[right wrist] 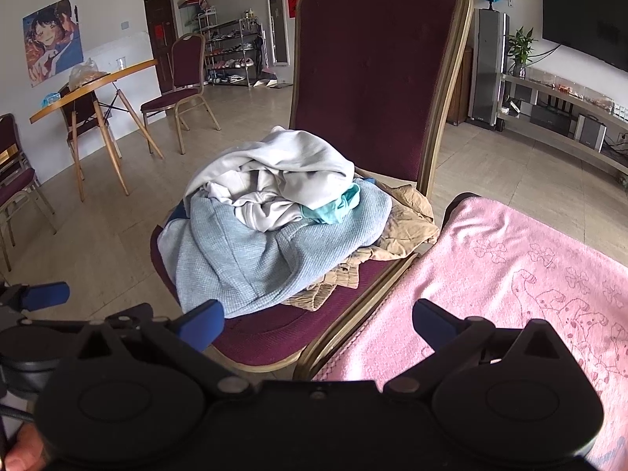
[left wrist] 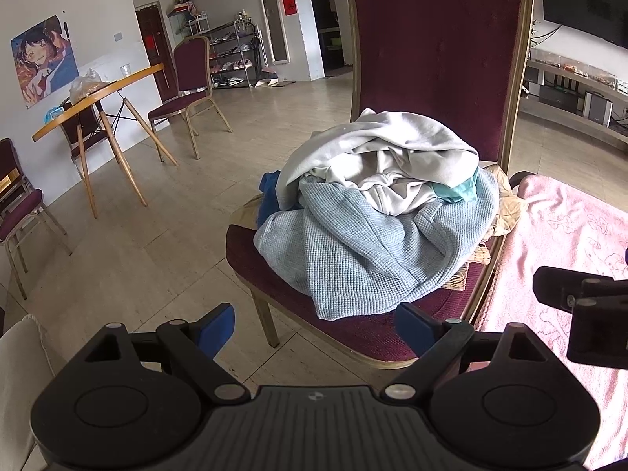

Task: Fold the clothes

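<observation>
Thumb [right wrist: 21, 457] only beside right jaws.

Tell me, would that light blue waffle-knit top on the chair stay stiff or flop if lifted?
The light blue waffle-knit top would probably flop: it already drapes in soft folds over the seat edge. The grey garment lying on it would likely slide or tumble off.

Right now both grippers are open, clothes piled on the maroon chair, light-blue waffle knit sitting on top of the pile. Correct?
One error: the grey sweatshirt tops the pile, and the light-blue waffle knit lies beneath it, as the right wrist view shows. Left gripper and right gripper are open; clothes sit on the maroon chair.
</observation>
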`<state>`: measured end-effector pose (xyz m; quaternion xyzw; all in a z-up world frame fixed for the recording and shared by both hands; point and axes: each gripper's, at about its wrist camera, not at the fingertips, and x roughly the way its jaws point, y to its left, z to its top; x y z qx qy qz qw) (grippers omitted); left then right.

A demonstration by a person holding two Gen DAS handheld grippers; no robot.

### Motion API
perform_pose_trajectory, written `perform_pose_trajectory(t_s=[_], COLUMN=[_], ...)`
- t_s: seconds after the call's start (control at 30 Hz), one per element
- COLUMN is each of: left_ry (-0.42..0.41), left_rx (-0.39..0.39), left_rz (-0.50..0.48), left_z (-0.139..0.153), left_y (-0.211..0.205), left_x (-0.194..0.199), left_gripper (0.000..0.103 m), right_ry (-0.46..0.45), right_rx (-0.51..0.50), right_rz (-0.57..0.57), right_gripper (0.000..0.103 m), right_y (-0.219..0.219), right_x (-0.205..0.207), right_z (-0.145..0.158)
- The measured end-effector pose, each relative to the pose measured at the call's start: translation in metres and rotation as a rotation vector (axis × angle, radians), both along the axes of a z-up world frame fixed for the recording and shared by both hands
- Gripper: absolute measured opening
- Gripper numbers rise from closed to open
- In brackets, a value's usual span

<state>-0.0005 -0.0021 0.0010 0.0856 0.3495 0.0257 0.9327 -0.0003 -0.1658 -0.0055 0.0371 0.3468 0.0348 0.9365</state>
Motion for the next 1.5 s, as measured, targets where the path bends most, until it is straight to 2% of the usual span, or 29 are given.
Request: perform_pose_trajectory(t_s=[1.5], left_ry=[-0.002], left_rx=[-0.003], left_rz=[-0.002], left_z=[-0.0022], left_y=[0.0019], left_x=[0.0004], left_gripper=[0.09], right_ry=[0.017], right_rx=[-0.001], right_rz=[-0.005], right_gripper=[0.103], right_y=[-0.001], right_x=[0.0013], right_z=[-0.0002])
